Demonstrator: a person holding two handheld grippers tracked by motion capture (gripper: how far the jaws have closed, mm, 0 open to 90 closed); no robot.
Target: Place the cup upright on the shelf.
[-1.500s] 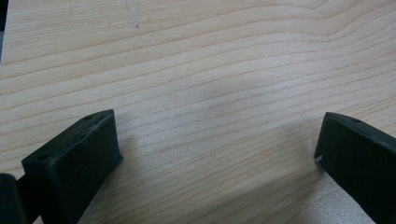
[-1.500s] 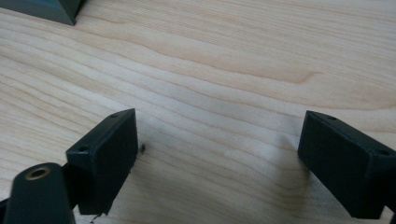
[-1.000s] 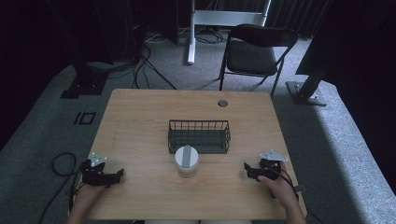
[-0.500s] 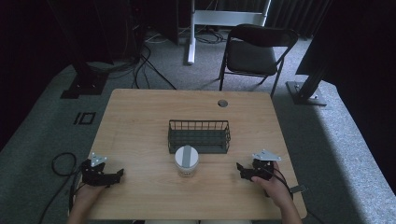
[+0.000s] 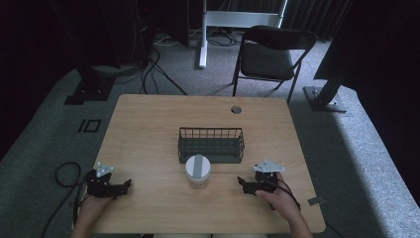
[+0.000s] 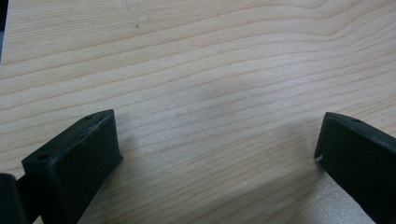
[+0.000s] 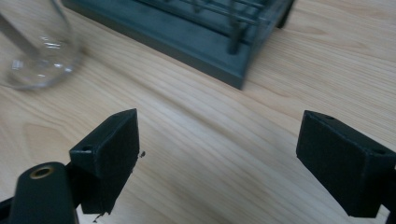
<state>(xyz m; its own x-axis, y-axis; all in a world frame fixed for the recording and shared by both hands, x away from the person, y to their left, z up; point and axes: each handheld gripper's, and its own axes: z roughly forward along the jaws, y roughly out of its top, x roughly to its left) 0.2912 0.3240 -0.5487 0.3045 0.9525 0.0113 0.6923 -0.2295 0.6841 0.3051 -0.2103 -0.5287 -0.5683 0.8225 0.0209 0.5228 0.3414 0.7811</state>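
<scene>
We list, left to right, what we find on the wooden bench [image 5: 148,124].

1. Left gripper [image 5: 124,184], at 8 o'clock from the bench centre, near the front-left corner. We see its jaws spread wide, nothing between them but bare wood grain.
2. Clear jar [image 5: 197,172] with a white lid and grey strip, at 6 o'clock of centre, just in front of the basket. We also see its glass base [image 7: 32,51] at 10 o'clock in the right gripper view.
3. Dark wire basket [image 5: 211,144], at centre, upright.
4. Right gripper [image 5: 241,182], at 4 o'clock, held in a hand [image 5: 278,198], its jaws wide apart and holding nothing, pointing toward the jar.
5. Small round hole [image 5: 236,109], at 12 o'clock near the far edge.
</scene>
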